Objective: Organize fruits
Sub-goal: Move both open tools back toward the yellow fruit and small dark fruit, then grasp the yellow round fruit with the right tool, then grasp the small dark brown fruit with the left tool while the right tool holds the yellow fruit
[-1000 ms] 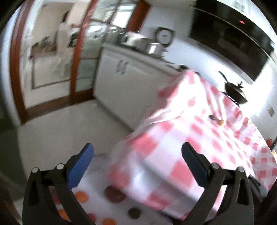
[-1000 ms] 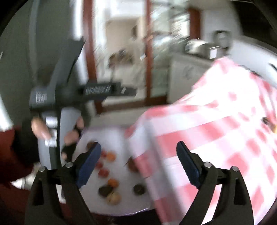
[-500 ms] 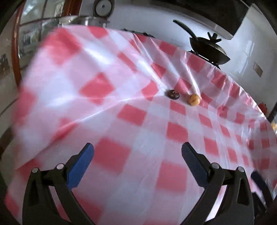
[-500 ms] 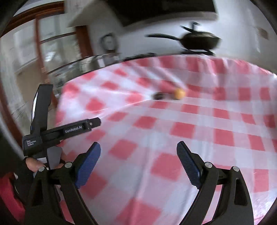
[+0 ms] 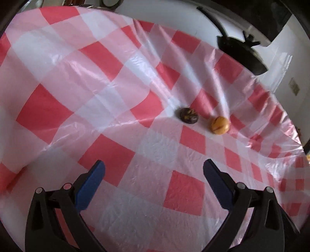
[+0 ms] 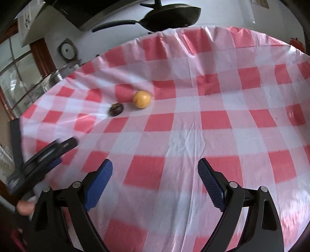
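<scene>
Change: both cameras, which a second ago looked past the counter edge at the floor and a white tray of fruit, have swung over the counter top; the two fruits have come much closer in both views.
Left gripper (image 5: 154,167): nearest in the left wrist view, blue pads spread wide apart with nothing between them, hovering over the checked cloth. In the right wrist view it shows as a blurred dark shape at the near left (image 6: 46,157), with a fingertip of the person's hand (image 6: 24,207) below it.
Right gripper (image 6: 155,167): jaws wide apart and empty, above the near part of the cloth.
Tablecloth (image 5: 120,97): red-and-white checked plastic, wrinkled and glossy, covering the counter (image 6: 213,126).
Dark fruit (image 5: 188,115): small, round, dark brown-purple with yellowish flecks, mid-counter, well beyond both grippers; also seen at (image 6: 116,109).
Orange fruit (image 5: 220,125): round, yellow-orange, just beside the dark fruit with a small gap between them; right of it in the left view, right and slightly farther in the right view (image 6: 142,99).
Frying pan (image 6: 170,16): black, long-handled, beyond the far edge of the counter.
Round dial (image 6: 66,50): far left, against the white wall.
</scene>
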Demonstrator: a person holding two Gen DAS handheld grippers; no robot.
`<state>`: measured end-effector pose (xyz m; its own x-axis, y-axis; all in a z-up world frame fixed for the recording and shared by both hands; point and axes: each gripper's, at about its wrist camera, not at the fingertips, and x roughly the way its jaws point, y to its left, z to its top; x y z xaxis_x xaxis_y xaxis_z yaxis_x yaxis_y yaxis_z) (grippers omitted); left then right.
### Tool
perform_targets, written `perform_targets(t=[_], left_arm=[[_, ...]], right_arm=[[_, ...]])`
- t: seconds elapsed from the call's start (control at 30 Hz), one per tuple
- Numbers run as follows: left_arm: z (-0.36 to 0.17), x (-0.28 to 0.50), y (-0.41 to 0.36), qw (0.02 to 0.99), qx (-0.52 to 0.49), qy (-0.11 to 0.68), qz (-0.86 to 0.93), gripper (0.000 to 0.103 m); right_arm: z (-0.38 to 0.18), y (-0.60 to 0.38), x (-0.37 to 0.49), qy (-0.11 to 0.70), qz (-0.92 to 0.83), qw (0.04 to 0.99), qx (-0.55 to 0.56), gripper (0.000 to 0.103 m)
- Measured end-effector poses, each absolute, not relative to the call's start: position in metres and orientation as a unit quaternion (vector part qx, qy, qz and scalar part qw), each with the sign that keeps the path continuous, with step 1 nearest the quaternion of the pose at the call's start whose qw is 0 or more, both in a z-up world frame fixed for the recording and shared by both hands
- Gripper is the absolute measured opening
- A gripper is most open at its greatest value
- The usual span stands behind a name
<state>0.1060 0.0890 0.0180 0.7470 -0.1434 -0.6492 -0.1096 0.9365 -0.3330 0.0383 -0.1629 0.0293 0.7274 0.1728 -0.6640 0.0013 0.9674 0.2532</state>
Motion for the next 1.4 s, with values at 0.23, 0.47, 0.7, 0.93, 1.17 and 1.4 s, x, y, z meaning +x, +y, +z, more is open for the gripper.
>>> perform_targets(t=[0.23,0.47,0.7,0.93,1.17,1.4], left_arm=[[0.016,0.106,0.091,0.914,-0.187,0.359,-0.015,0.101],[0.014,0.106,0.091,0.913,-0.187,0.362,-0.017,0.101],[0.014,0.107,0.091,0.913,-0.186,0.362,-0.021,0.101],[0.013,0.106,0.09,0.913,-0.186,0.363,-0.023,0.101],[0.013,0.106,0.091,0.912,-0.189,0.363,-0.022,0.101],[0.014,0.105,0.09,0.912,-0.188,0.363,-0.026,0.101]], right_arm=[[0.021,-0.155,0.101,0.375,0.058,0.916,0.132,0.087],[0.02,-0.127,0.16,0.383,0.062,0.916,0.102,0.087],[0.015,-0.103,0.22,0.404,0.032,0.91,0.087,0.084],[0.01,-0.092,0.245,0.427,0.021,0.902,0.061,0.046],[0.023,-0.125,0.157,0.389,0.069,0.911,0.119,0.045],[0.024,-0.181,0.097,0.351,0.045,0.915,0.195,0.045]])
